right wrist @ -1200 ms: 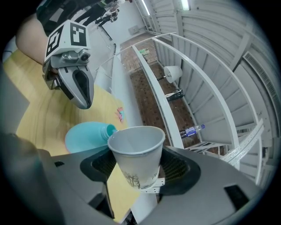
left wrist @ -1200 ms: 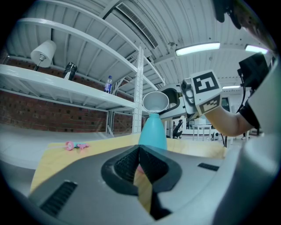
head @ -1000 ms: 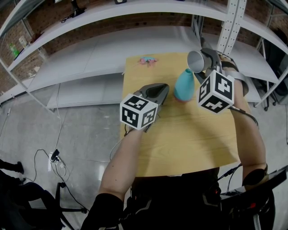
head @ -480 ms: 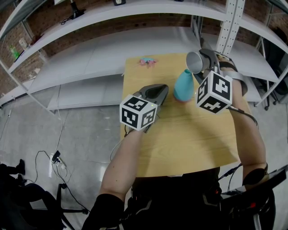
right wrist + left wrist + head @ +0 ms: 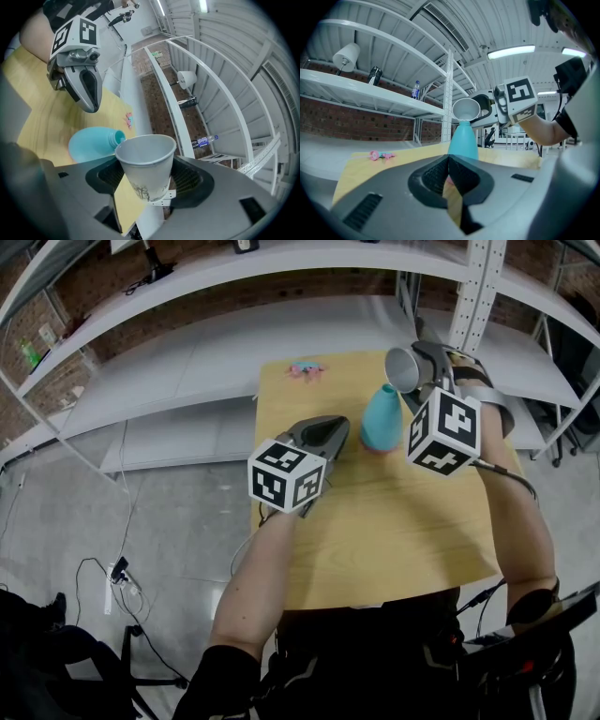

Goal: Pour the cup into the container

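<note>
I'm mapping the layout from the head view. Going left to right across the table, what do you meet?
left gripper → teal container → right gripper, shut on the paper cup

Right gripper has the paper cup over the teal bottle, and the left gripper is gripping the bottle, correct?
No: the left gripper grips nothing; its jaws are together, short of the teal bottle, as the left gripper view shows. The rest holds.
</note>
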A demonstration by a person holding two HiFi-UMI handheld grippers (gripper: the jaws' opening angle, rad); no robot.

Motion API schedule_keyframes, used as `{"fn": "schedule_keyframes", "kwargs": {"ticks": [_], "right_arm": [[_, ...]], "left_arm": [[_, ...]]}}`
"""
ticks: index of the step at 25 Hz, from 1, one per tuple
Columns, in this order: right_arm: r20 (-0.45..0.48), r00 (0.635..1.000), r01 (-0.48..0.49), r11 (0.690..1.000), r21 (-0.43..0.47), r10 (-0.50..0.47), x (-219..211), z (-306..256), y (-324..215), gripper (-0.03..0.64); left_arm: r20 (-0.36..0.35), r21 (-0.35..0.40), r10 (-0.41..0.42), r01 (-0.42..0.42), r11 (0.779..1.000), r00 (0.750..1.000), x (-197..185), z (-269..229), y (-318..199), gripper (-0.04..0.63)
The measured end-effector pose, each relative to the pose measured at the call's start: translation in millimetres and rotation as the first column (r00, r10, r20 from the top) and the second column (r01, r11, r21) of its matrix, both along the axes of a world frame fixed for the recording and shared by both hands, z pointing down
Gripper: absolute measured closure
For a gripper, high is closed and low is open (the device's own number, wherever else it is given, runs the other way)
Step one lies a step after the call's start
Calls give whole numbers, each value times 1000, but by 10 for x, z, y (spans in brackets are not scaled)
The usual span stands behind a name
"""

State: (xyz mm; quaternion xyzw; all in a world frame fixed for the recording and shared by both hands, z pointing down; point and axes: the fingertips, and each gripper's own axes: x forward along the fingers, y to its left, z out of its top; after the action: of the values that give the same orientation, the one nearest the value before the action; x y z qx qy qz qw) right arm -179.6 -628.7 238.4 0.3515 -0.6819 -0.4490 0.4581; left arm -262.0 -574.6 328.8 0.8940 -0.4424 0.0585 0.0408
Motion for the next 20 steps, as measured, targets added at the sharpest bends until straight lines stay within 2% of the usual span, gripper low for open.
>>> {"fn": "schedule_keyframes", "kwargs": {"ticks": [8, 11, 16, 18, 20], "right_arm": [[0, 1000, 3, 1000, 5, -3, -6, 3, 0, 299], [37, 999, 6, 1000, -29, -5, -9, 23, 10, 299], [194, 981, 9, 990, -143, 19, 56, 94, -22, 299], [295, 955, 28, 976, -215, 37, 104, 119, -56, 299], [403, 913, 57, 956, -288, 67, 178, 142, -95, 299]], "left_arm": [[1, -1, 0, 0, 1000, 1000, -7, 4, 0, 594], [1, 0, 1, -1, 1000, 1000, -10, -2, 7, 594], [-1, -2, 2, -2, 1000, 1000, -23, 3, 14, 594], [-1, -2, 1, -1, 1000, 1000, -26, -2, 10, 594], [-1, -2, 0, 0, 1000, 1000, -24, -6, 6, 594]]}}
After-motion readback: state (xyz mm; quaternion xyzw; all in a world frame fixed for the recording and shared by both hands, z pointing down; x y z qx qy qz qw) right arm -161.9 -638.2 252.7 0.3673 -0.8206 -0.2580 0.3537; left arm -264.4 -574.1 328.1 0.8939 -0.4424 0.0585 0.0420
